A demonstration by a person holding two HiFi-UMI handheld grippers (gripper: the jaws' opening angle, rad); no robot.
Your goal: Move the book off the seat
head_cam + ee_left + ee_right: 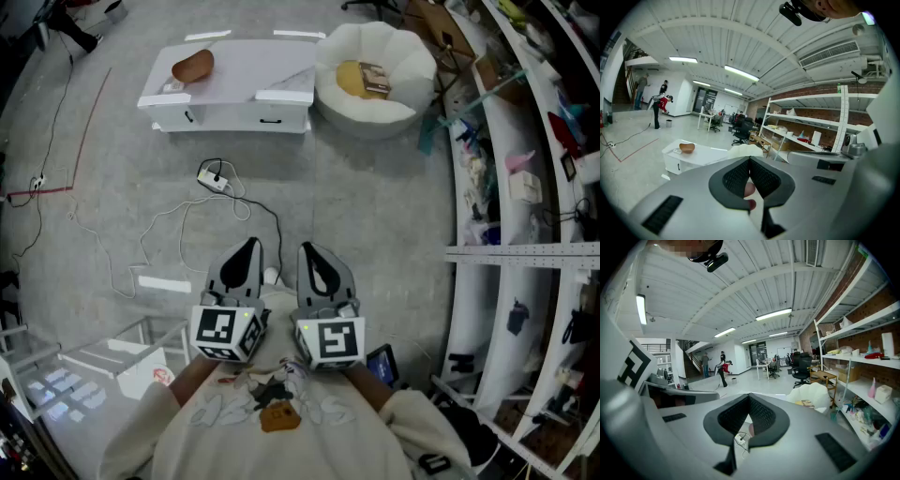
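Up in the head view, the book (374, 79) lies on the white seat (370, 114), far from you. The floor cable (225, 183) could trip you on the way.

Left gripper view: your left claw (750, 161) is closed and empty.

Right gripper view: your right claw (749, 399) is closed and empty too.

No words can be read.

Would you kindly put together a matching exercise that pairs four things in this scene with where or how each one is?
Things:
1. book
2. brown bowl
3. power strip
4. left gripper

Places or states:
A. on the white table
B. on the floor
C. jaws shut
D. in the white seat

Pairs: 1-D, 2-A, 3-B, 4-C
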